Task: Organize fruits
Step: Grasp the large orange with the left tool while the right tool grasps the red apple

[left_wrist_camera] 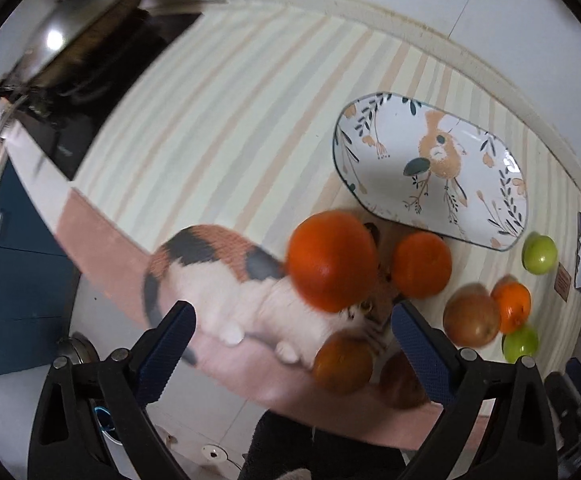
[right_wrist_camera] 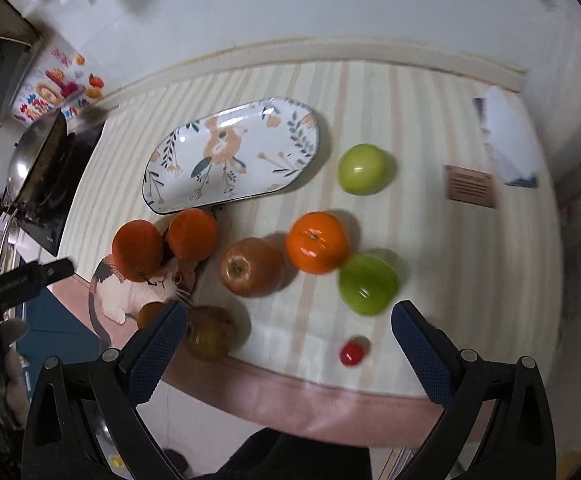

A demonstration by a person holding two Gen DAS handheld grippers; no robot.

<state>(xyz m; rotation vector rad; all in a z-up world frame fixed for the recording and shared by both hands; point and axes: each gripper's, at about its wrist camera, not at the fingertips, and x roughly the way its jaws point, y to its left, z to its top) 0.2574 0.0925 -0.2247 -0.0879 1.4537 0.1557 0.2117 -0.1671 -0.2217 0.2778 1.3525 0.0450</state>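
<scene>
An empty oval plate (left_wrist_camera: pixel 430 168) (right_wrist_camera: pixel 230 156) with a floral print lies on the striped table mat. Just in front of it sit two big oranges (left_wrist_camera: pixel 332 260) (right_wrist_camera: pixel 138 250), (left_wrist_camera: pixel 422 264) (right_wrist_camera: pixel 192 234). A red apple (right_wrist_camera: pixel 250 266) (left_wrist_camera: pixel 470 320), a mandarin (right_wrist_camera: pixel 316 242) (left_wrist_camera: pixel 512 306) and two green apples (right_wrist_camera: pixel 364 168), (right_wrist_camera: pixel 368 284) lie to the right. A brownish fruit (right_wrist_camera: pixel 210 332) and a small red fruit (right_wrist_camera: pixel 350 354) rest near the front edge. My left gripper (left_wrist_camera: pixel 290 344) hovers open before the oranges. Above the front edge, my right gripper (right_wrist_camera: pixel 290 340) is open and holds nothing.
A wok (left_wrist_camera: pixel 78 36) (right_wrist_camera: pixel 30 160) sits on a black stove at the far left. A brown card (right_wrist_camera: pixel 470 186) and a white packet (right_wrist_camera: pixel 510 140) lie at the right. The mat has a printed cat (left_wrist_camera: pixel 218 280) and a pink border at the table's front edge.
</scene>
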